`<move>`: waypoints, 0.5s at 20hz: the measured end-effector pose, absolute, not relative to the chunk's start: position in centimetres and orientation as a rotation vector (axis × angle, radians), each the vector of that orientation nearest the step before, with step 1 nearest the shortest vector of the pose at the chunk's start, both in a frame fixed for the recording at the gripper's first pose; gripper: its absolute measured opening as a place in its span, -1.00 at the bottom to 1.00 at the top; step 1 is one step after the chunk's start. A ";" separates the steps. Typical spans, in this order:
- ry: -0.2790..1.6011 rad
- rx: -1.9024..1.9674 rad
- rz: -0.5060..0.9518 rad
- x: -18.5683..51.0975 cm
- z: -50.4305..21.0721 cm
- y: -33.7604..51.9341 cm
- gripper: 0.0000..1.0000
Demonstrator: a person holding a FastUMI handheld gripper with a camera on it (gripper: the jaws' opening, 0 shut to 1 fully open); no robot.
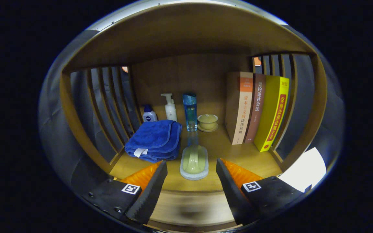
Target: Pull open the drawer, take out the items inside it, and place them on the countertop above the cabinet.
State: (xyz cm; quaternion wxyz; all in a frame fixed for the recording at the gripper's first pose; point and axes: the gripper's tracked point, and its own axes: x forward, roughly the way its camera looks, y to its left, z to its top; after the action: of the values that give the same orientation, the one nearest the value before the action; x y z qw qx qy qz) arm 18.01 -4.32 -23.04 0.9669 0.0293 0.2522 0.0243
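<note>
While the gripper hangs with fingers apart, pale green brush just ahead between them, folded blue towel beside, books beyond.

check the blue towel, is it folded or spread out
Folded. The blue towel lies in stacked layers with doubled hemmed edges beside the soap dish, just ahead of the open gripper.

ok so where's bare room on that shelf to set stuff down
Bare wood lies between the pale soap-like block and the books, ahead of the open gripper. It is crowded around the blue towel, bottles and lidded cup.
</note>
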 end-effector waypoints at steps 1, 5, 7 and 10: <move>0.486 0.051 0.046 17.3 -22.1 -4.4 0.99; 0.398 -0.011 0.034 13.5 -18.7 -4.7 0.98; 0.376 -0.009 0.033 11.6 -18.3 -4.2 0.98; 0.350 0.014 0.032 8.3 -18.3 -3.9 0.98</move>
State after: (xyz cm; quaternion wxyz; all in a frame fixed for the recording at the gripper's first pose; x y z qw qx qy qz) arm 8.30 -3.87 -18.32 0.9846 0.0071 0.1741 0.0157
